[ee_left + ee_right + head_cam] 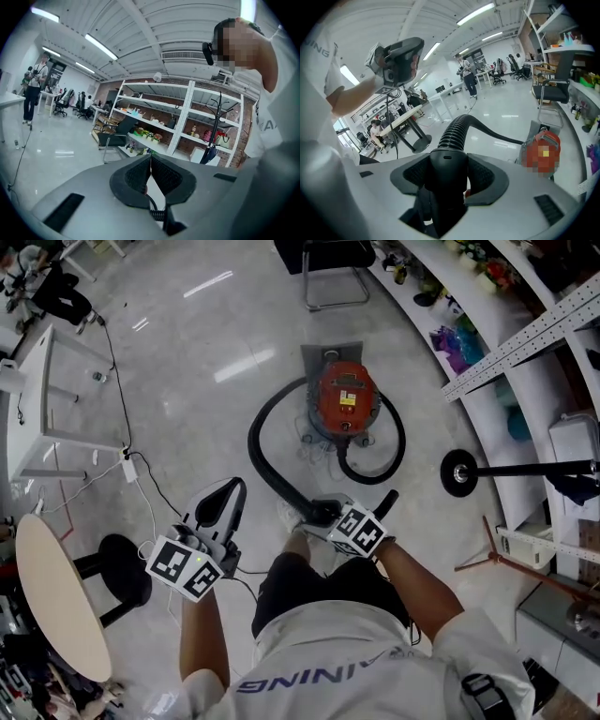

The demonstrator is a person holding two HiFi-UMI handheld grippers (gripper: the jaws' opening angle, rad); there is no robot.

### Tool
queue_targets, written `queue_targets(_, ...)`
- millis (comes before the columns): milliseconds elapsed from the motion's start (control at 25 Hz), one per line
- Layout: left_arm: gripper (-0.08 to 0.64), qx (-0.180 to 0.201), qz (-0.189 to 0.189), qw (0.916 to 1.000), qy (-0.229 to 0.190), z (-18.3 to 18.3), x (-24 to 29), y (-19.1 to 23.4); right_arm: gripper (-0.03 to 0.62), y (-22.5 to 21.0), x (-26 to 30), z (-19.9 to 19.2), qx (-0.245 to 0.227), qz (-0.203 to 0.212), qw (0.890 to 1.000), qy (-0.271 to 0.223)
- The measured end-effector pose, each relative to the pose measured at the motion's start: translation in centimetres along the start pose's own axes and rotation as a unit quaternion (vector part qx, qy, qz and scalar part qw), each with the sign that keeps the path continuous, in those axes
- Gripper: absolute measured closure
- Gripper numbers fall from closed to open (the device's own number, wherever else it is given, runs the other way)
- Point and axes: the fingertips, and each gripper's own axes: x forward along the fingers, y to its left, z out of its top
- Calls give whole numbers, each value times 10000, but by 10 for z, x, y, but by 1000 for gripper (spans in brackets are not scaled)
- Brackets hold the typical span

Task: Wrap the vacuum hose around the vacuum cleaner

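One hard tug from the right hand-held gripper, clamped on the vacuum hose end, could drag the red vacuum cleaner at upper centre; the left hand-held gripper is closed and empty.

Ribbed matt hose, probably plastic; glossy red vacuum cleaner; polished floor

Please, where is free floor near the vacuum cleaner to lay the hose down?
The widest bare floor lies left of the vacuum cleaner, between the white table and the hose loop. A cable runs beside the table. Crowded on the right, where shelves and a stand base close in.
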Motion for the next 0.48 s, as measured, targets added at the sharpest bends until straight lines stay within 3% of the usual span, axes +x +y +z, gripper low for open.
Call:
queue_targets(280,540,147,-5,9997,201,-53,-27,-94,347,24,-37,-67,-41,-181,9998,-99)
queue_targets(480,540,58,-10,9990,447,-83,-47,-122,347,24,-49,-100,59,-423,9991,-68)
